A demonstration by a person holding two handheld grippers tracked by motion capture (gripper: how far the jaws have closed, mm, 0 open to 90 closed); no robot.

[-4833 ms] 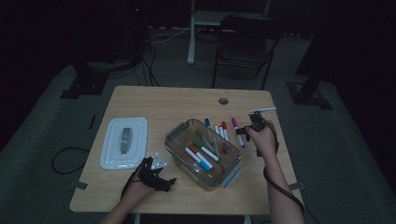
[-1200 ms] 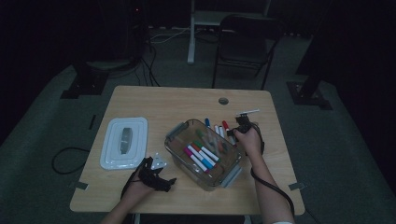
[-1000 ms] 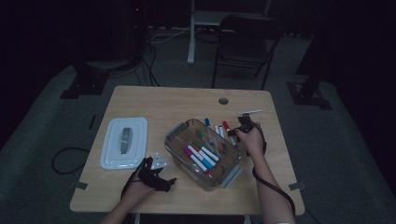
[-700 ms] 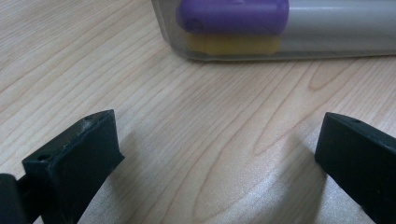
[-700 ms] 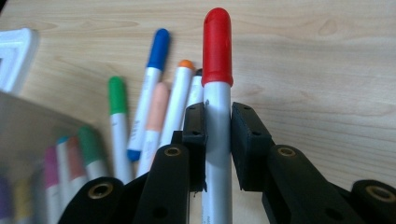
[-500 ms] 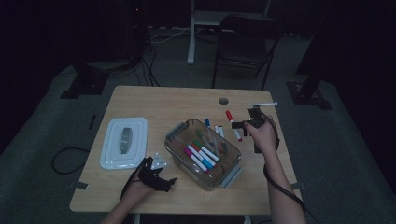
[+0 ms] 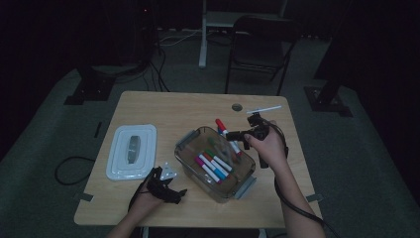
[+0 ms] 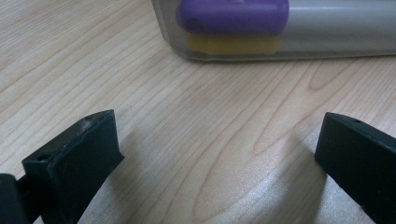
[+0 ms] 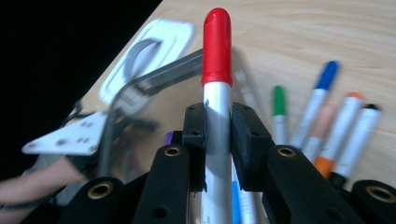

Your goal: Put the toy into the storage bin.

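Note:
A red-capped white marker (image 9: 216, 51) stands between the pads of my right gripper (image 9: 218, 123), which is shut on its barrel. From above, that gripper (image 7: 236, 134) hangs over the far right rim of the clear box (image 7: 185, 161) and points left, with the marker (image 7: 221, 125) sticking out past it. Several markers (image 7: 213, 166) lie in the box. My left gripper (image 7: 168, 192) rests on the table before the box's near left corner. Its jaws (image 8: 219, 154) stand open on bare wood, facing a purple-capped marker (image 8: 233, 14) behind the box wall.
A white lid (image 7: 132, 151) lies flat left of the box. Green, blue, orange and black-capped markers (image 9: 327, 107) lie below my right gripper. The wooden table (image 7: 163, 111) has a round hole (image 7: 236, 106) near its far edge. A folding chair (image 7: 260, 44) stands behind it.
My right gripper has risen from the table right of the box with the red-capped marker and moved left toward the box rim. The left gripper has stayed put.

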